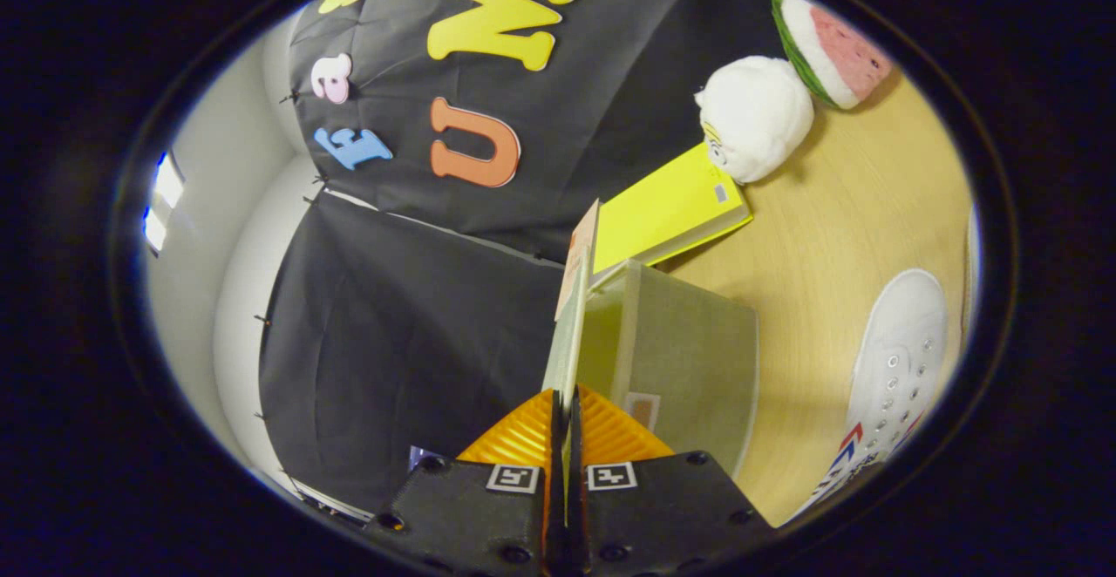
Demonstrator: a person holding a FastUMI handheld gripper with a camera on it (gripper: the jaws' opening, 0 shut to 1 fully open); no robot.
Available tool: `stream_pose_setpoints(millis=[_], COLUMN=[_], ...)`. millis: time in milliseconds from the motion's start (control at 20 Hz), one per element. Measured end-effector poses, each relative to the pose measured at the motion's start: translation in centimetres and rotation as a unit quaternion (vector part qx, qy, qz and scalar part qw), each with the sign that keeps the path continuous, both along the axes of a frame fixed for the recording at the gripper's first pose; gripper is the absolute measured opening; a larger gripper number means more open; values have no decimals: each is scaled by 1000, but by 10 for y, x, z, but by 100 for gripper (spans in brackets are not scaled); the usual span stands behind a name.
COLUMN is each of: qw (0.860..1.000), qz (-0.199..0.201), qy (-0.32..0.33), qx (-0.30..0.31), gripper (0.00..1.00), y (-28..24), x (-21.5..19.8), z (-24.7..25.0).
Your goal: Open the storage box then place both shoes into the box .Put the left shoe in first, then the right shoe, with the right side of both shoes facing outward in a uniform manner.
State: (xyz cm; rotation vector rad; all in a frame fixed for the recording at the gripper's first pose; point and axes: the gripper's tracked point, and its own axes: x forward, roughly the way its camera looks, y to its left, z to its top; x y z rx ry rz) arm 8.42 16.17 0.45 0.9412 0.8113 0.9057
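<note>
Gripper view: the gripper [567, 437] has both fingers pinched on the thin edge of the storage box's lid [571, 315], which runs straight ahead from between them. Just beside the fingers, to their right, sits the pale green storage box [689, 359]; its inside cannot be seen. A white shoe [898, 359] lies further right on the wooden table [828, 237]. Beyond the box are a yellow book [671, 211], a white plush toy [757, 115] and a watermelon-slice toy [828, 45].

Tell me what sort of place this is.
Likely a staged booth: black cloth wall, wooden table with plush toys, a white shoe, and fingers pinching the storage box lid.
</note>
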Motion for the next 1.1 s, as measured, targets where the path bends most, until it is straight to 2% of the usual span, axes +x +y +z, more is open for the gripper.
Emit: stream_pose_setpoints(millis=[400,600,800,1100], qw=[999,999,999,995], qz=[-9,-9,0,32], qy=[-30,-35,-49,-76], qx=[-20,1,-4,-54], gripper=[6,6,7,13], y=[71,119,170,256], x=[-25,-29,-34,-39], z=[67,97,111,102])
